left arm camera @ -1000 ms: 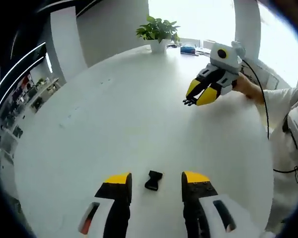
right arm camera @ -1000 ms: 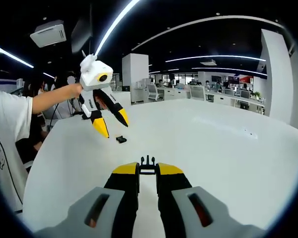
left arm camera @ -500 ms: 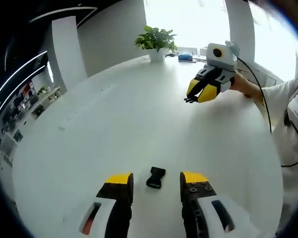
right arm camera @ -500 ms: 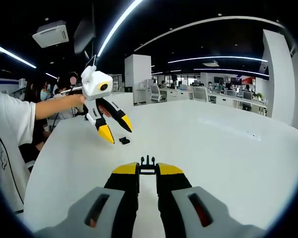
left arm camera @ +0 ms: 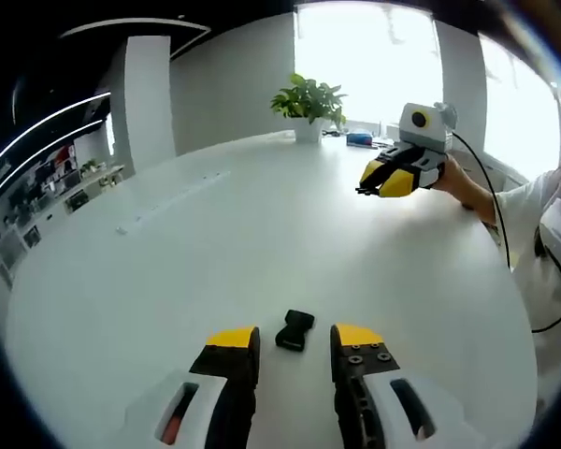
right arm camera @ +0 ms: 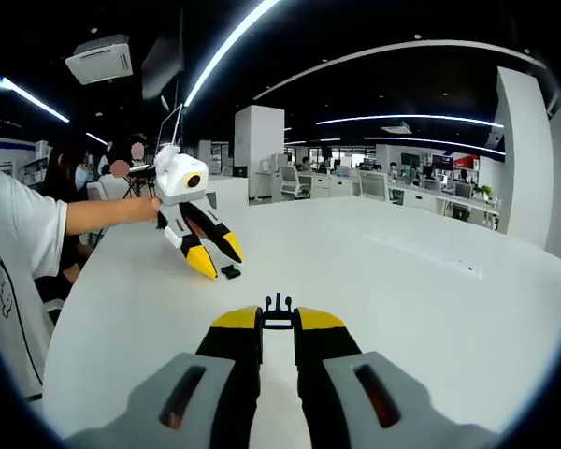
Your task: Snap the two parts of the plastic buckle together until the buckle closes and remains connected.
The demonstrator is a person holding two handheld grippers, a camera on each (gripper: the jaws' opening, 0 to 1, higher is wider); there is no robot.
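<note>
My left hand-held gripper [left arm camera: 292,348] has dropped lower, jaws open, bracketing the small black plastic buckle socket [left arm camera: 294,330] lying on the white bench [left arm camera: 168,253]. My right hand-held gripper [right arm camera: 279,320] stays clamped on the black pronged buckle half [right arm camera: 279,309], raised. Grasp comes next, I judge.

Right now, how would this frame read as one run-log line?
left gripper: open, straddling buckle socket on table | right gripper: shut on pronged buckle half, held off the table | buckle: not joined

White table [left arm camera: 168,243], potted plant [left arm camera: 307,105] by bright windows [left arm camera: 365,56]; ceiling light strips [right arm camera: 229,42].
</note>
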